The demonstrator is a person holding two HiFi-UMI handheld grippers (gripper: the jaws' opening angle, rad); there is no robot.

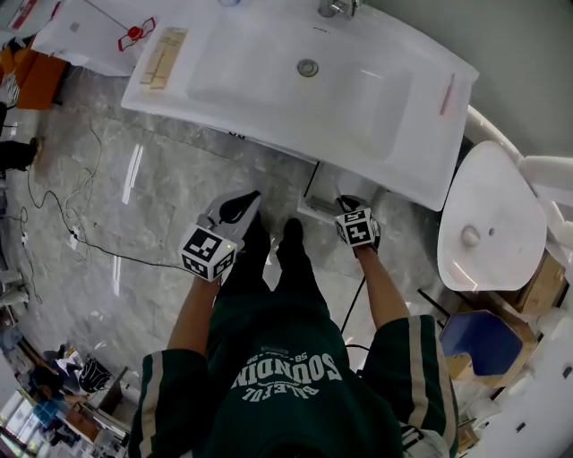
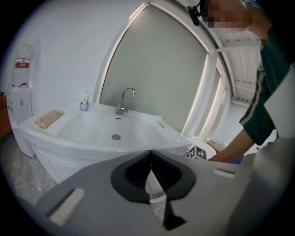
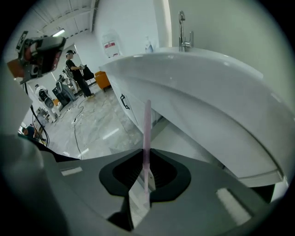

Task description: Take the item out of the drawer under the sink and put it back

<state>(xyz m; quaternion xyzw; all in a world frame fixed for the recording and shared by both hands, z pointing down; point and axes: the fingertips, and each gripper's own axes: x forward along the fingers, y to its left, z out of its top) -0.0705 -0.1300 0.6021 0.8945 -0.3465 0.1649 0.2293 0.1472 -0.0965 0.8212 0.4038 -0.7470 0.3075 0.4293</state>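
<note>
A thin pink stick-like item (image 3: 147, 133) stands upright between the jaws of my right gripper (image 3: 146, 156), which is shut on it. In the head view the right gripper (image 1: 351, 210) is just below the front edge of the white sink (image 1: 269, 89), next to the open white drawer (image 1: 320, 199) under it. The item itself does not show there. My left gripper (image 1: 235, 210) hangs further left over the marble floor. Its jaws (image 2: 151, 154) are pressed together with nothing between them, pointing up toward the sink (image 2: 92, 129).
A faucet (image 1: 338, 7), a wooden piece (image 1: 164, 55) and a second pink stick (image 1: 446, 94) are on the sink top. A white toilet (image 1: 488, 215) stands to the right and a blue bin (image 1: 483, 340) below it. A black cable (image 1: 63, 215) crosses the floor. A person (image 3: 76, 73) stands far off.
</note>
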